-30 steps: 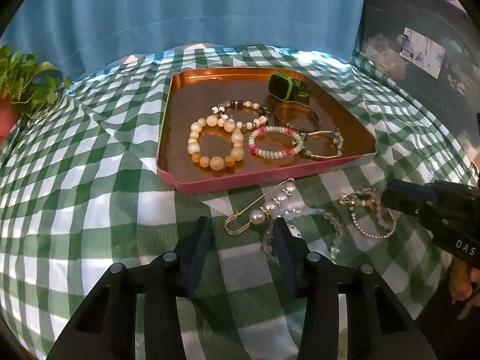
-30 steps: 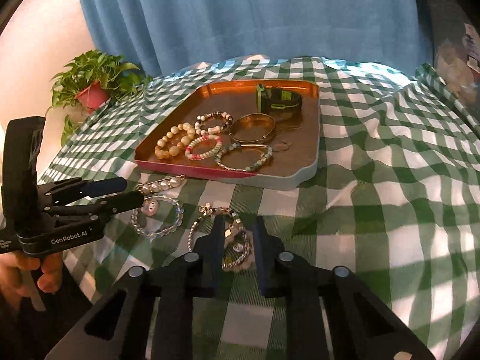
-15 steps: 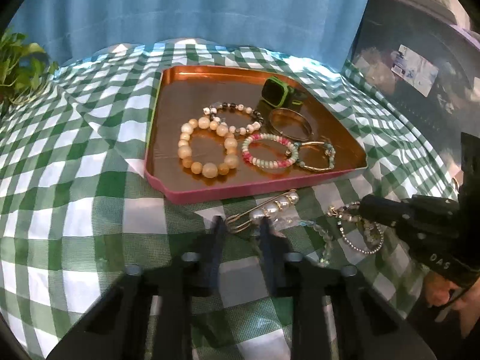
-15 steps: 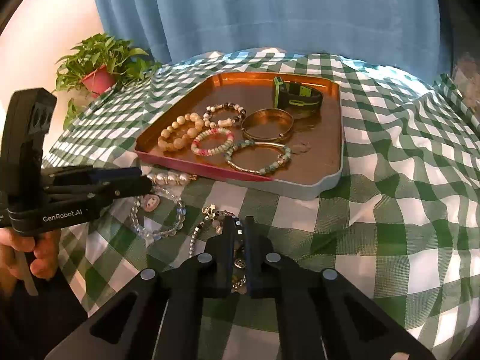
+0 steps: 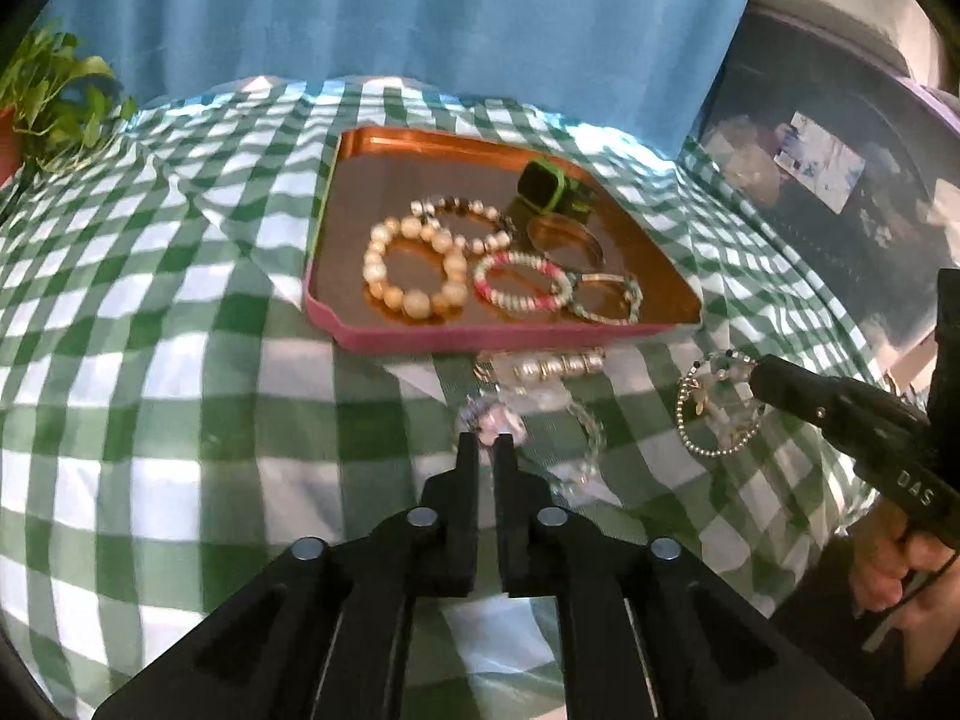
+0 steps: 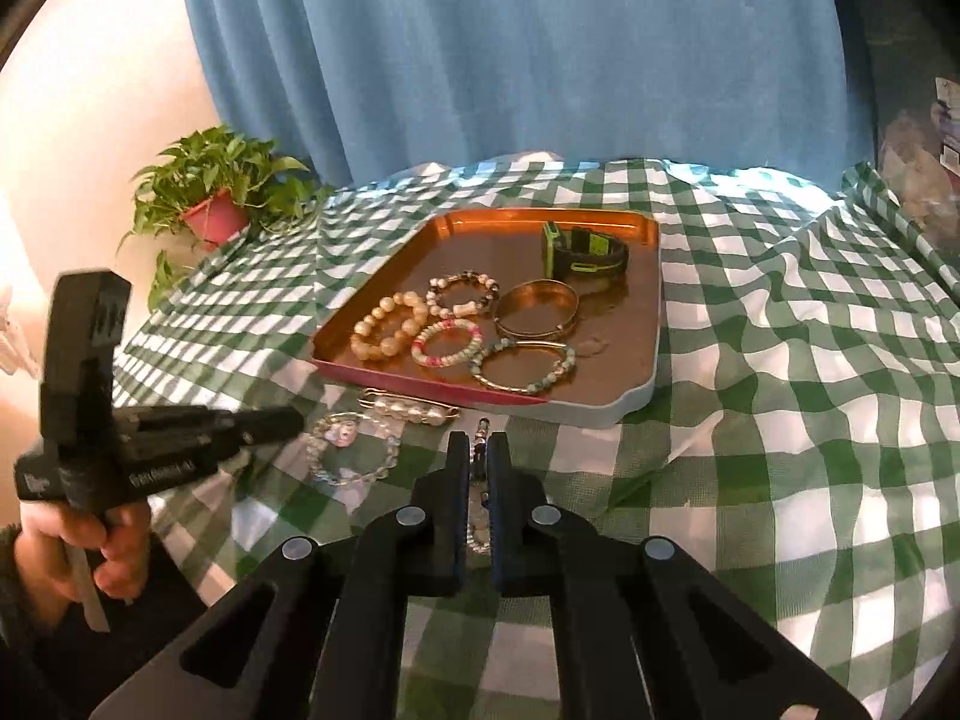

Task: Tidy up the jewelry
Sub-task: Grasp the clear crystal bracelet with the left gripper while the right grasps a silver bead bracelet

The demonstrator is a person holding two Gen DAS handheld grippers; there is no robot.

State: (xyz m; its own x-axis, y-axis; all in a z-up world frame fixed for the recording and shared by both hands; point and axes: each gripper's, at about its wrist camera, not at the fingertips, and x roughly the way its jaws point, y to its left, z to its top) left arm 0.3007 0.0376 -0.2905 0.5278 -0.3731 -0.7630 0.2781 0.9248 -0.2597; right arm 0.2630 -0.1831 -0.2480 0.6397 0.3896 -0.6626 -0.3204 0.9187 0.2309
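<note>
A copper tray holds a green watch, a gold bangle and several bead bracelets. In front of it on the cloth lie a pearl pin and a clear bead bracelet. My left gripper has its tips nearly together on that bracelet's pink charm; its jaws are opening by a hair. My right gripper is shut on a beaded chain bracelet, which hangs from it as a loop.
A green-and-white checked cloth covers the table, rumpled by the tray. A potted plant stands at the back left, before a blue curtain. A dark box sits at the far right. A hand grips each tool.
My left jaws went from wide open to nearly together and shifted from the pin to the clear bracelet. My right jaws shut on the chain bracelet and rose a little with it.
</note>
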